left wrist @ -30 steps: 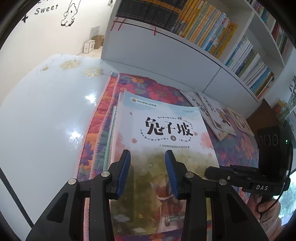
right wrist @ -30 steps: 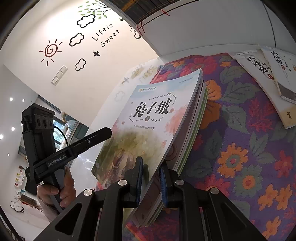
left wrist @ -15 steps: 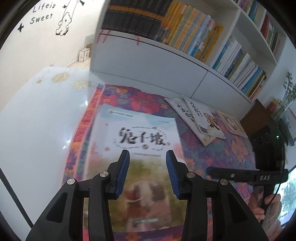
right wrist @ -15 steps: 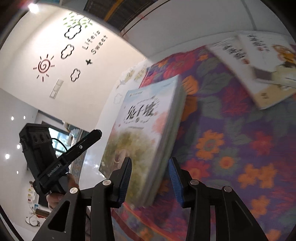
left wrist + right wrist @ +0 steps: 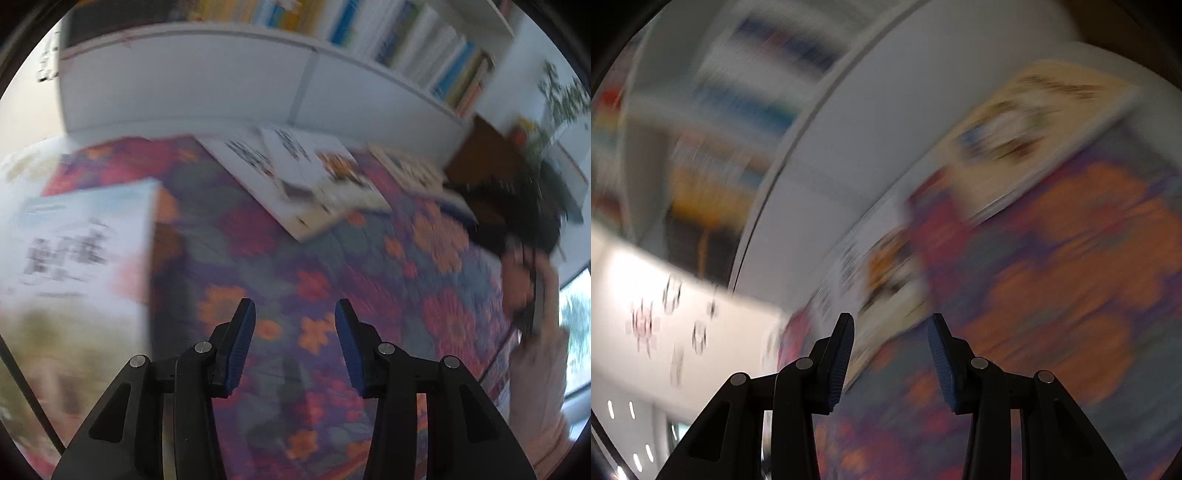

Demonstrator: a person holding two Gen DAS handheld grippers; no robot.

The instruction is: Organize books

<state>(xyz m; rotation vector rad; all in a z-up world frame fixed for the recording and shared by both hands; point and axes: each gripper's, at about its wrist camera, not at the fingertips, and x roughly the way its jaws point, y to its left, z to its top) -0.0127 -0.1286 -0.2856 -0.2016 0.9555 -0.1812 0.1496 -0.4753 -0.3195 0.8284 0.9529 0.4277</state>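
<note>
Book stack (image 5: 74,258) released; right hand-held gripper (image 5: 890,347) and left (image 5: 291,332) open, empty.

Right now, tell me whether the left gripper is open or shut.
Open. In the left wrist view the left gripper has a clear gap between its blue pads, with only the floral rug showing between them; its jaws have just been opening.

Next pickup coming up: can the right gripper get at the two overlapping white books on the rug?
Probably yes. The right gripper has open, empty jaws aimed toward the overlapping white books, which lie flat on the floral rug with nothing in between. The blur hides their edges, so where to grip is unclear.
</note>
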